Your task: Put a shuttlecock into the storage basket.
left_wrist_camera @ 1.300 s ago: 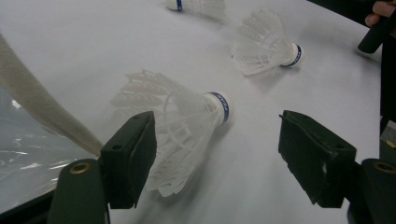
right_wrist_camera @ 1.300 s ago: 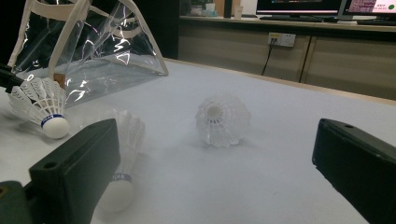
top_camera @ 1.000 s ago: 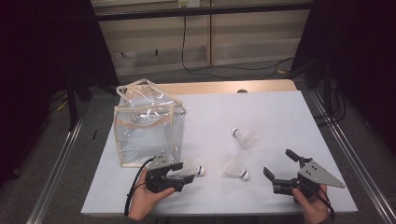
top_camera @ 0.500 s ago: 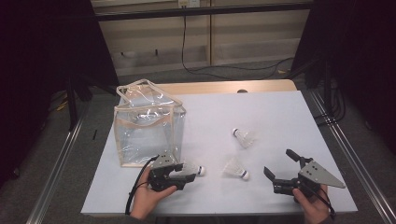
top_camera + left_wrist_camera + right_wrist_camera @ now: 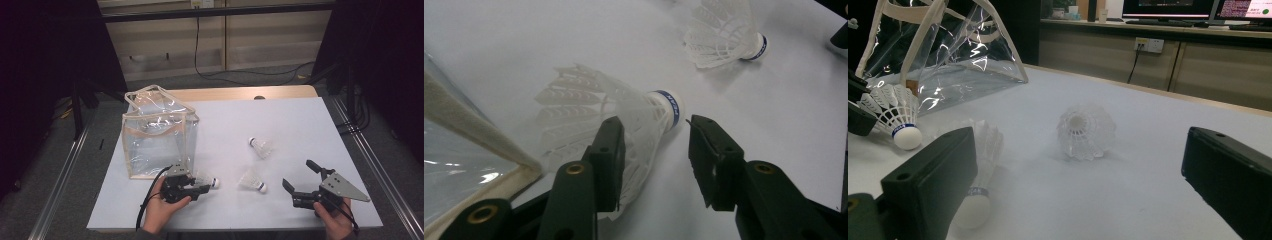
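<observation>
Three white shuttlecocks lie on the white table (image 5: 300, 120). The nearest one (image 5: 207, 181) (image 5: 624, 107) lies between the jaws of my left gripper (image 5: 202, 187) (image 5: 651, 132), which have just been closing. One jaw touches its skirt, and a small gap remains between the cork and the other jaw. A second shuttlecock (image 5: 251, 180) (image 5: 980, 170) lies in the middle front, a third (image 5: 261, 147) (image 5: 1085, 131) farther back. My right gripper (image 5: 298, 174) (image 5: 1080, 150) rests open at the front right with nothing held.
A clear plastic bag (image 5: 157, 132) (image 5: 948, 45) with beige trim and handles stands open-topped at the left, just behind my left gripper. Metal rails run along both sides of the table. A cable hangs at the back wall.
The left gripper's jaws have narrowed around the shuttlecock lying between them. Neither hand has shifted, and the right gripper and the other two shuttlecocks stay as before.
</observation>
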Demonstrator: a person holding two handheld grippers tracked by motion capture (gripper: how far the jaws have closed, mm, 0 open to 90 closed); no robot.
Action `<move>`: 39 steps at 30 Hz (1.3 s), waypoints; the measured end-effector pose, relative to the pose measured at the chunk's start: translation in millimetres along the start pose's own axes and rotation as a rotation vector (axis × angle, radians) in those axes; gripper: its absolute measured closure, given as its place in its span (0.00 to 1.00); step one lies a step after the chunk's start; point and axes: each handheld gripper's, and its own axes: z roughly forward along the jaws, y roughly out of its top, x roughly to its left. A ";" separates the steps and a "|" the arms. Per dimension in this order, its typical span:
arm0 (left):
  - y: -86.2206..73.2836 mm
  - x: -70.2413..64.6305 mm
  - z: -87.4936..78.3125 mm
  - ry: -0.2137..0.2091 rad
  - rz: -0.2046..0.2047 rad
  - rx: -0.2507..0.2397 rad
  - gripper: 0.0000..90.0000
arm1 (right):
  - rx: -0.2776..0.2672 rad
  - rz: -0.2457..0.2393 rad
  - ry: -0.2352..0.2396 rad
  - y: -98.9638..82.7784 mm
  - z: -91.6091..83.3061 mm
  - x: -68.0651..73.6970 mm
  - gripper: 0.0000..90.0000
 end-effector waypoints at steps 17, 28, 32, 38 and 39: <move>2.6 1.0 5.1 -0.021 -0.030 0.022 0.76 | 0.001 -0.004 -0.001 0.1 -0.2 -0.1 0.01; 4.4 0.5 8.2 -0.035 -0.030 0.034 0.83 | -0.003 -0.007 -0.002 0.3 -0.3 -0.3 0.01; 4.8 0.6 8.3 -0.040 -0.026 0.040 0.85 | -0.003 -0.007 -0.006 0.4 -0.5 -0.6 0.01; 5.5 -0.3 8.8 -0.047 -0.030 0.034 0.89 | -0.007 -0.004 -0.006 0.5 -0.6 -0.6 0.01; 5.7 -0.3 8.6 -0.046 -0.031 0.038 0.89 | -0.007 -0.005 -0.007 0.5 -0.5 -0.6 0.01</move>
